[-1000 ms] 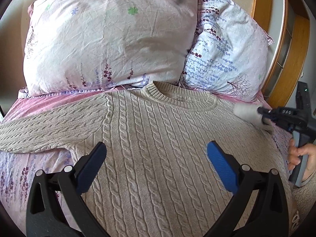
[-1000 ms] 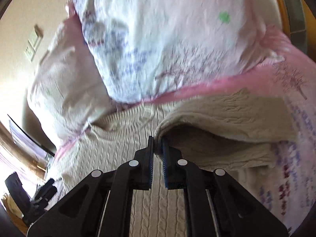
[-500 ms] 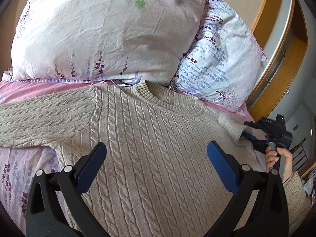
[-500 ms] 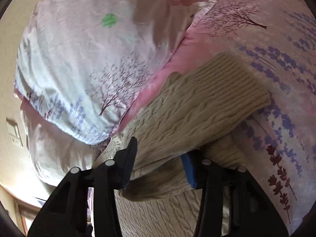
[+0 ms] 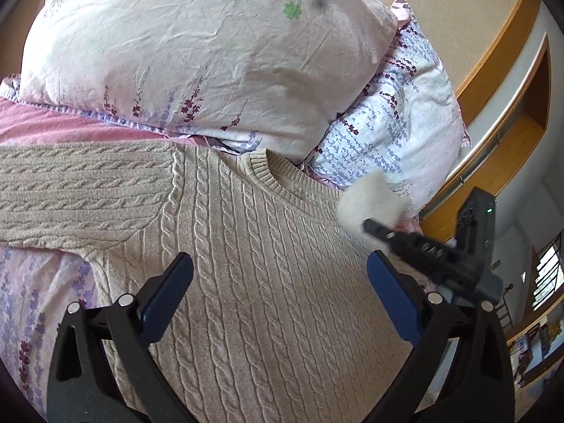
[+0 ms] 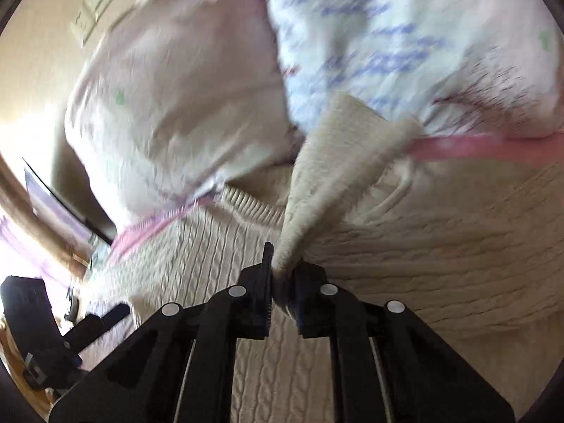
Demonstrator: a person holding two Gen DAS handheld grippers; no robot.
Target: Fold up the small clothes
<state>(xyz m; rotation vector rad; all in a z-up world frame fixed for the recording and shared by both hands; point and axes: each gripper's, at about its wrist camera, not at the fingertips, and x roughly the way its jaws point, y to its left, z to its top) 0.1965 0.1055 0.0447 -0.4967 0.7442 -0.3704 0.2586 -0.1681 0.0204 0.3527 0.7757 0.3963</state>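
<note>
A beige cable-knit sweater (image 5: 253, 282) lies flat on the bed, collar toward the pillows, its left sleeve (image 5: 77, 194) stretched out to the left. My left gripper (image 5: 278, 296) is open and empty, hovering over the sweater's chest. My right gripper (image 6: 282, 278) is shut on the right sleeve near its cuff (image 6: 352, 134) and holds it lifted above the sweater's body (image 6: 440, 257). In the left wrist view the right gripper (image 5: 373, 227) carries the cuff (image 5: 370, 201) over the sweater's right shoulder.
Two floral pillows (image 5: 197, 53) (image 5: 398, 134) lean at the head of the bed behind the collar. A pink floral sheet (image 5: 31, 296) covers the bed. A wooden headboard and frame (image 5: 493, 112) stand at the right.
My right gripper closed on the right sleeve, lifted it and carried it inward over the sweater's shoulder. The left gripper stayed open and drifted slightly left.
</note>
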